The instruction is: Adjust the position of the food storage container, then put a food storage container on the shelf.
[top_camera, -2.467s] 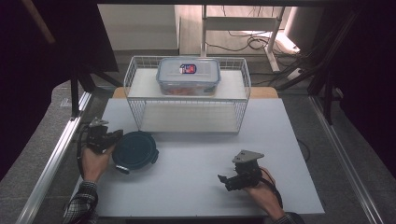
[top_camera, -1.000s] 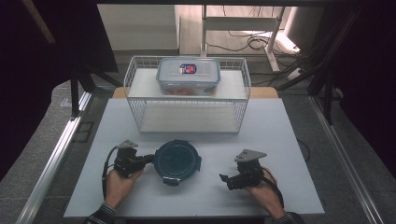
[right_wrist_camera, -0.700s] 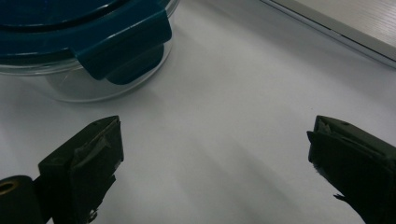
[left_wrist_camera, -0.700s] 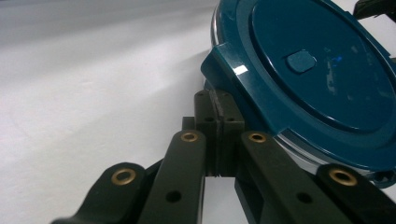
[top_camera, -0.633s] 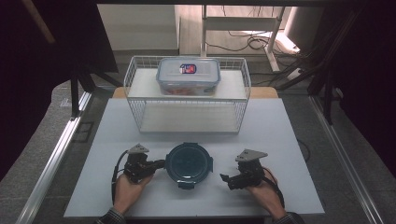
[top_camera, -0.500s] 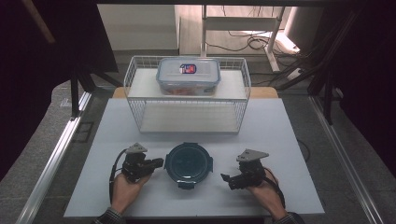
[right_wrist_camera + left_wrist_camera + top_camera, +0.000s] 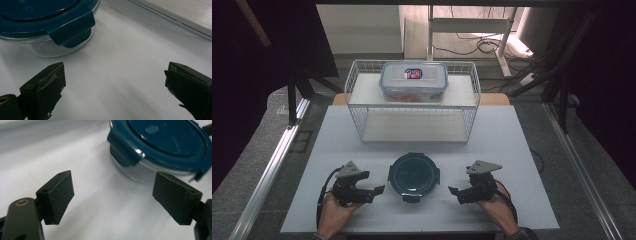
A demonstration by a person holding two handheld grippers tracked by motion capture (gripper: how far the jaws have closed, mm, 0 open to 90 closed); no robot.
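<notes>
Sitting in the lower middle of the bench (image 7: 512,150) is one round blue-lidded bowl (image 7: 413,174). Two hand-held grippers flank it: left hand-held gripper (image 7: 374,191) just opened, right hand-held gripper (image 7: 456,194) apart. One wire basket (image 7: 357,80) holds one box (image 7: 413,80).

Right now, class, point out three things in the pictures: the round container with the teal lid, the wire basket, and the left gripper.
round container (image 7: 413,173), high view, centre of its teal lid.
wire basket (image 7: 412,140), high view, bottom edge of its front wall.
left gripper (image 7: 378,191), high view, midway between its open fingertips.
</notes>
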